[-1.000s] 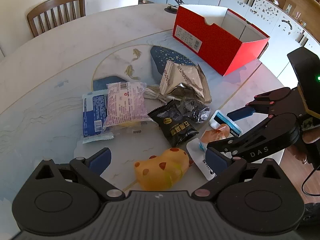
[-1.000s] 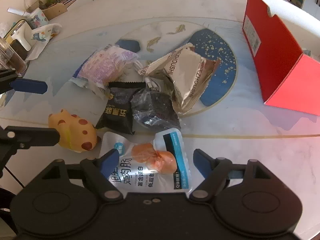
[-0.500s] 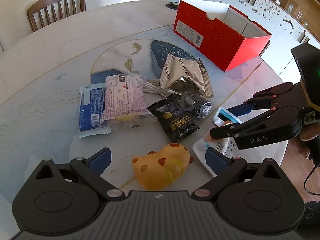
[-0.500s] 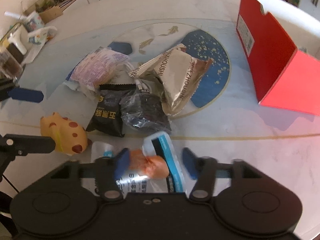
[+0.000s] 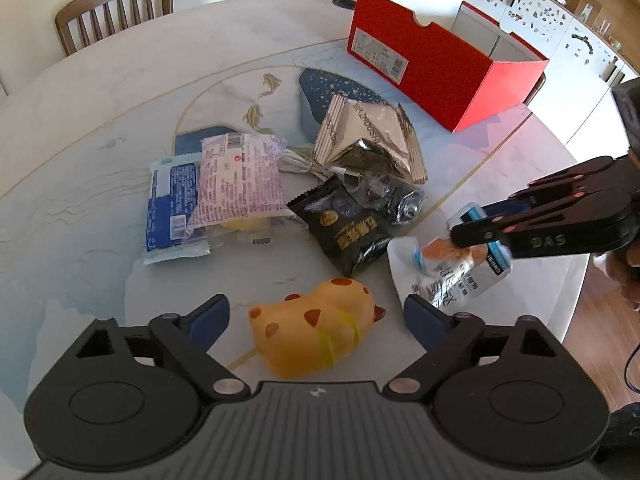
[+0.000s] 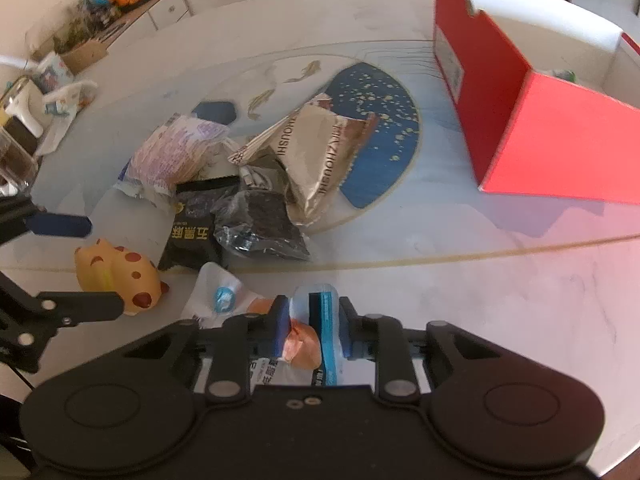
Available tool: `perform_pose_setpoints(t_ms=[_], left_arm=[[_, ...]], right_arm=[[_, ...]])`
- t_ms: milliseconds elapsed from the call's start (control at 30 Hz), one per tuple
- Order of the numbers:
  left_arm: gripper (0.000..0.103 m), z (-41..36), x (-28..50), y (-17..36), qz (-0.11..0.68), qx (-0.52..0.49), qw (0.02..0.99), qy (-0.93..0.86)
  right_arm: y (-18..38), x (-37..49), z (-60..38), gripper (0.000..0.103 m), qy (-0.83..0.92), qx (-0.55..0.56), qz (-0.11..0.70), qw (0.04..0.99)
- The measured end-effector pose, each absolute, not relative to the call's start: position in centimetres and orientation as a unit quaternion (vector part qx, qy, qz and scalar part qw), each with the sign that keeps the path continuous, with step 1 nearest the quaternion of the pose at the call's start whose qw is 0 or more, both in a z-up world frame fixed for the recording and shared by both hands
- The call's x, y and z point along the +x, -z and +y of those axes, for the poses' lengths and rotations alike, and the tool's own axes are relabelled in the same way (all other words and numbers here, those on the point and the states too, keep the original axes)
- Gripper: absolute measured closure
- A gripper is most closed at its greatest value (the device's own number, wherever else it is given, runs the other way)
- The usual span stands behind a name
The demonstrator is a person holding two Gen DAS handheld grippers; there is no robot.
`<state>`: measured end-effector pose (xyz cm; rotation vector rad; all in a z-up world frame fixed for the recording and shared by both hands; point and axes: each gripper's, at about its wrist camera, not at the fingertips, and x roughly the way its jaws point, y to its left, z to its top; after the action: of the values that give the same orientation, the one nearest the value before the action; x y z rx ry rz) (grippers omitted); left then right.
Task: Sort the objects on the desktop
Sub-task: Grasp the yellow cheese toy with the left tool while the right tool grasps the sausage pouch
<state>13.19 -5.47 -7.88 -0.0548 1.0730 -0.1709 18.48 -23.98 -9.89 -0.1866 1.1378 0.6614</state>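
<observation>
Since a second ago my right gripper point(image 6: 311, 330) has gone from standing wide over the white chicken-snack pouch point(image 6: 304, 340) to pinching it, and the jaws are closing on it now, both blue pads pressed into the crumpled pouch around its orange picture and blue band. The pouch sits at the near edge of the table point(image 6: 460, 292), its far end lifted a little in the left wrist view point(image 5: 448, 276). My left gripper point(image 5: 316, 320) has narrowed slightly and is closing too, but its pads touch nothing; the yellow spotted toy point(image 5: 316, 336) lies on the table between them. Both grippers point steeply down at the tabletop, the right one reaching in from the right side of the left view, the left one showing at the left edge of the right view. Just beyond the pouch lie a black snack packet point(image 5: 344, 228) and a dark clear-wrapped packet point(image 6: 260, 224), touching each other. Behind them a crumpled tan bag point(image 5: 368, 140) rests on a bundled white cable point(image 5: 298, 162). To the left a pink-printed bread pack point(image 5: 240, 180) overlaps a blue-and-white packet point(image 5: 172, 204). The table is pale marble with a gold ring, blue patches and painted fish. An open red box point(image 5: 440, 64) stands at the far right, well apart from the pile. A wooden chair point(image 5: 112, 8) stands beyond the table, white cabinets point(image 5: 560, 24) behind the box, and a cluttered sideboard point(image 6: 100, 20) at the left of the right view.
</observation>
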Motion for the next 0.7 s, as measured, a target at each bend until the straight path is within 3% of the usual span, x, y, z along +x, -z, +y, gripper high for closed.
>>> perform_pose_setpoints(t_ms=[33, 300, 700], left_arm=[[0.014, -5.5, 13.2, 8.0, 0.511, -0.025, 0.855, 0.081], [0.033, -5.6, 13.6, 8.5, 0.518, -0.021, 0.852, 0.074], [0.04, -5.7, 13.5, 8.1, 0.518, -0.025, 0.851, 0.079]], right_arm=[[9.8, 18.4, -24.3, 0.095, -0.306, -0.08, 0.527, 0.789], [9.4, 18.5, -26.1, 0.099, -0.297, -0.036, 0.529, 0.794], [8.2, 18.3, -29.5, 0.103, -0.271, 0.048, 0.527, 0.804]])
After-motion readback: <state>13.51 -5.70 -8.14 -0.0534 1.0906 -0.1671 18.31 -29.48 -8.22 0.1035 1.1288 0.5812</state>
